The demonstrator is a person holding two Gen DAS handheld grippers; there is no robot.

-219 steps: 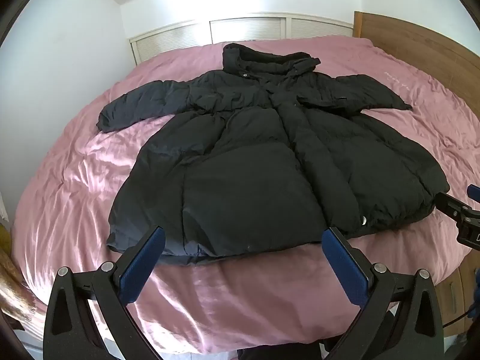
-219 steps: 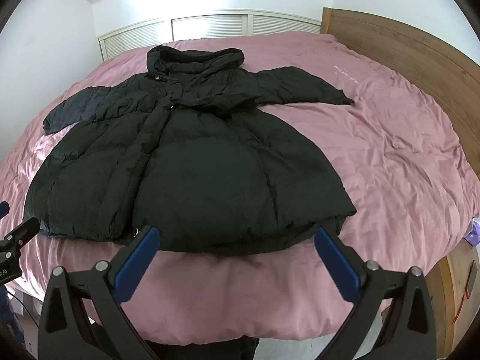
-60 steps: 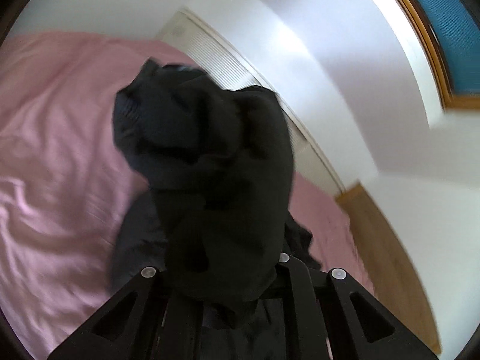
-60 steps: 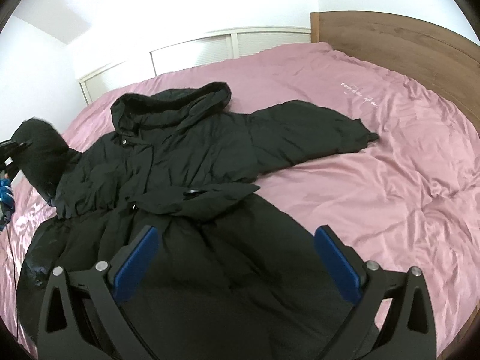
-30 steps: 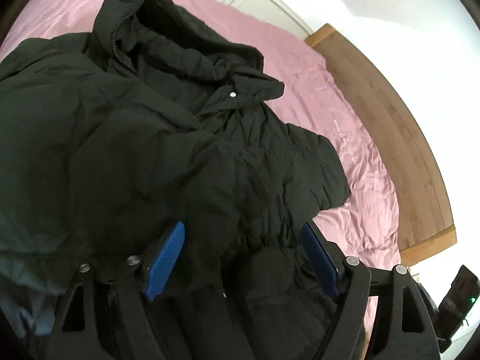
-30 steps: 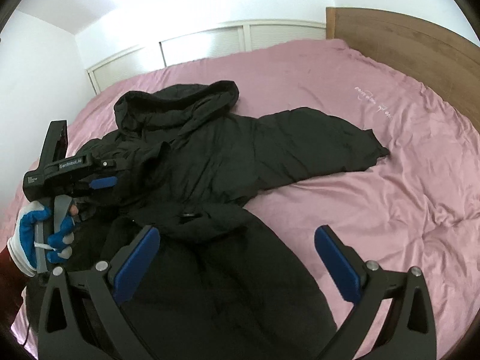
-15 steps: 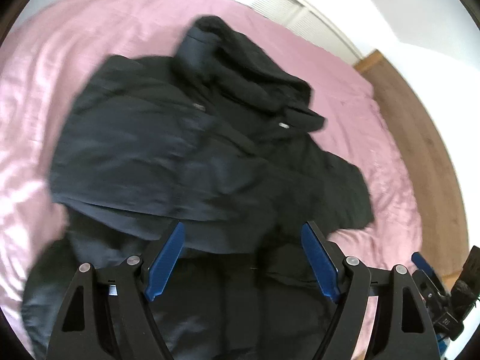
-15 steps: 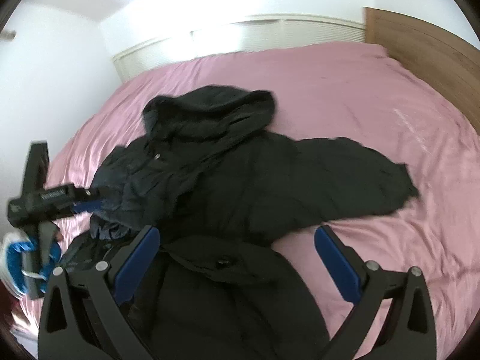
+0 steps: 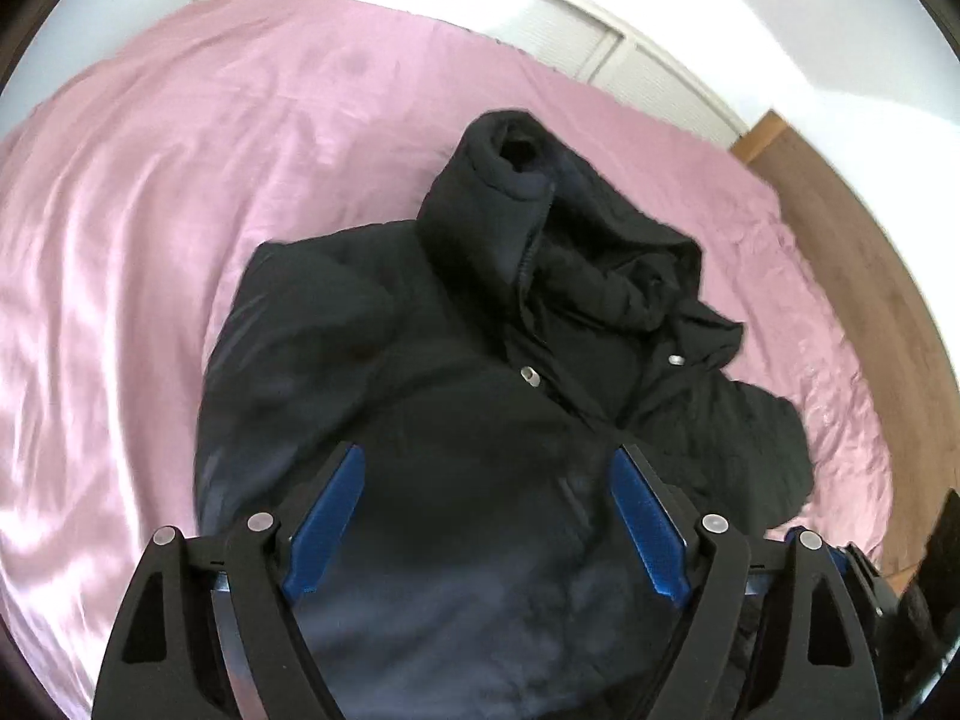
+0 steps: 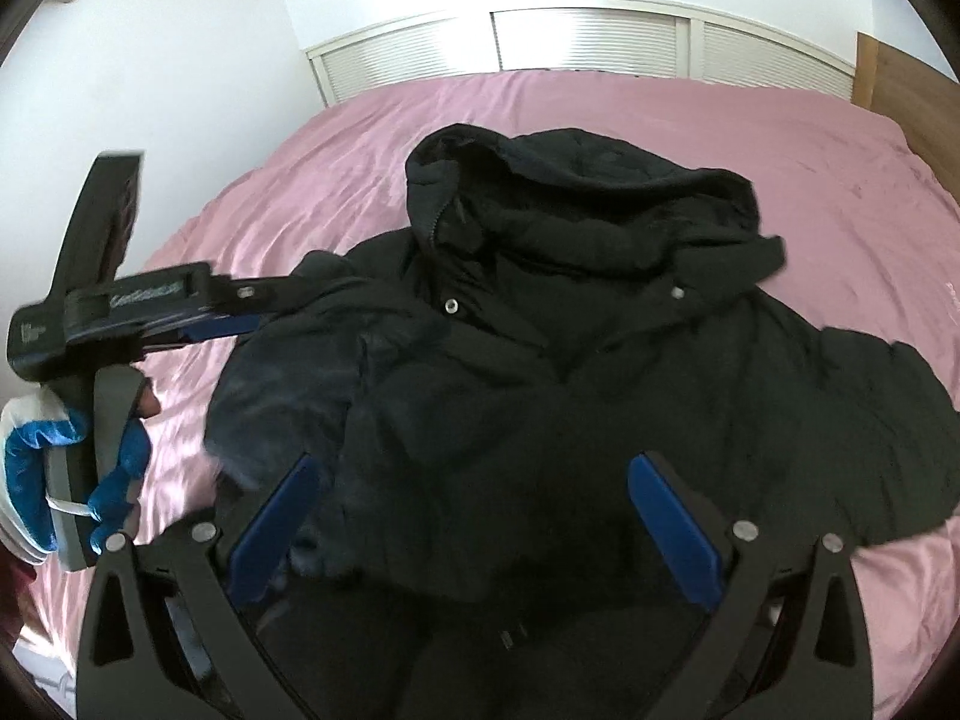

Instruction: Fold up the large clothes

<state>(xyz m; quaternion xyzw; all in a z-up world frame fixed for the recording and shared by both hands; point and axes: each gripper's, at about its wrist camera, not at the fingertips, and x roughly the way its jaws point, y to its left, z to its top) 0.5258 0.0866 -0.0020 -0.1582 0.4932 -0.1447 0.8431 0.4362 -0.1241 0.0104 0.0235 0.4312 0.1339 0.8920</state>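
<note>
A black hooded puffer coat (image 9: 456, 396) lies front-up on the pink bed. One sleeve lies folded across its chest (image 10: 312, 384), and the other sleeve (image 10: 870, 420) spreads out to the right. My left gripper (image 9: 486, 453) hovers over the coat's folded side. Its jaws are opening and nothing is between the blue pads. From the right wrist view the left gripper (image 10: 282, 306) is at the coat's left shoulder, held by a gloved hand (image 10: 72, 468). My right gripper (image 10: 474, 462) stands open above the coat's middle, and it grips nothing.
The pink bedcover (image 9: 180, 228) surrounds the coat, with wide bare stretches on the left and beyond the hood (image 10: 570, 192). A wooden headboard (image 9: 870, 276) runs along the right side. White louvred doors (image 10: 588, 42) and a white wall stand behind the bed.
The left gripper has drawn back from the coat, leaving the sleeve folded across the chest. The right gripper has swung left and closer over the coat's middle.
</note>
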